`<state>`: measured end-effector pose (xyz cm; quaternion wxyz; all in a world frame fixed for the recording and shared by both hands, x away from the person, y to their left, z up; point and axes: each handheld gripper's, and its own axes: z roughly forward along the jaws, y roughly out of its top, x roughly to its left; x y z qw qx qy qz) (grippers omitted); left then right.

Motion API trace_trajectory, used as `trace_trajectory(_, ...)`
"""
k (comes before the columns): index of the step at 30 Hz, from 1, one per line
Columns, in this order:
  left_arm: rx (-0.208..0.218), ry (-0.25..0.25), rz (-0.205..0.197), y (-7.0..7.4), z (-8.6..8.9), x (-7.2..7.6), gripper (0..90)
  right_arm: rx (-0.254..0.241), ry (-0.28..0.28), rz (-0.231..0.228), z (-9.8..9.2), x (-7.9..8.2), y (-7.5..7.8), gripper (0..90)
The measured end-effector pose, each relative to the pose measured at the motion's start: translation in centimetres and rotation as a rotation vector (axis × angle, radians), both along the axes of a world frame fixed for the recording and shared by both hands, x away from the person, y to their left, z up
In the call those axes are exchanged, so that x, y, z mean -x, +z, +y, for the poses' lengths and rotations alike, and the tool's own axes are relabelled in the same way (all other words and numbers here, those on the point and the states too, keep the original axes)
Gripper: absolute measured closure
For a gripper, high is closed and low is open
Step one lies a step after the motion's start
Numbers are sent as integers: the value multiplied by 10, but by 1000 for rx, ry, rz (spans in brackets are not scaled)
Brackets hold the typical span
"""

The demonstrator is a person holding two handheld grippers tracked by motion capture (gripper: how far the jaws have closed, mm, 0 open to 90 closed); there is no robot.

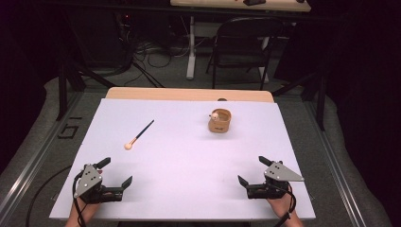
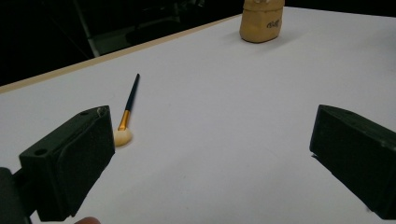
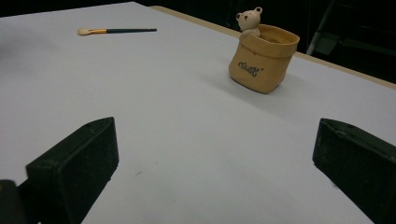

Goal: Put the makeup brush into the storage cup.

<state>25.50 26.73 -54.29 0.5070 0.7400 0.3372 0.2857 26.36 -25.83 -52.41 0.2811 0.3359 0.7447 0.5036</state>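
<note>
A makeup brush [image 1: 138, 135] with a dark handle, gold ferrule and pale tip lies on the white table [image 1: 184, 161], left of centre. The same brush [image 2: 127, 114] lies just beyond my left jaw and brush [image 3: 116, 31] is far off at upper left. A tan sack-shaped pot [image 1: 220, 121] with a small bear on its rim stands upright right of centre; pot [image 2: 261, 19], pot [image 3: 263, 58]. My left gripper [image 1: 116, 172] rests open near the front left corner, nothing between its jaws. My right gripper [image 1: 253, 169] is open at the front right, also with nothing in it.
A black folding chair [image 1: 243, 45] and a desk leg [image 1: 190, 47] stand beyond the table's far edge, with cables on the floor. Metal rails run along both sides of the table.
</note>
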Motion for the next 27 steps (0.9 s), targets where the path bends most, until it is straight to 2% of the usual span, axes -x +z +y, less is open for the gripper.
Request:
trace_trajectory(3,1,1,1,0,0,0,1,12,6,13,-1,1,1,0)
trace_trajectory(19,0,-2,8,0,0,-1,1,6,0,16,-2,0,1,0)
trace_trajectory(23,2,-1,-2,0,1,0,1,10,7,8,0,1,1,0)
trace_trajectory(27,1,-3,3,0,-1,-2,1,13,7,21,-1,1,1,0)
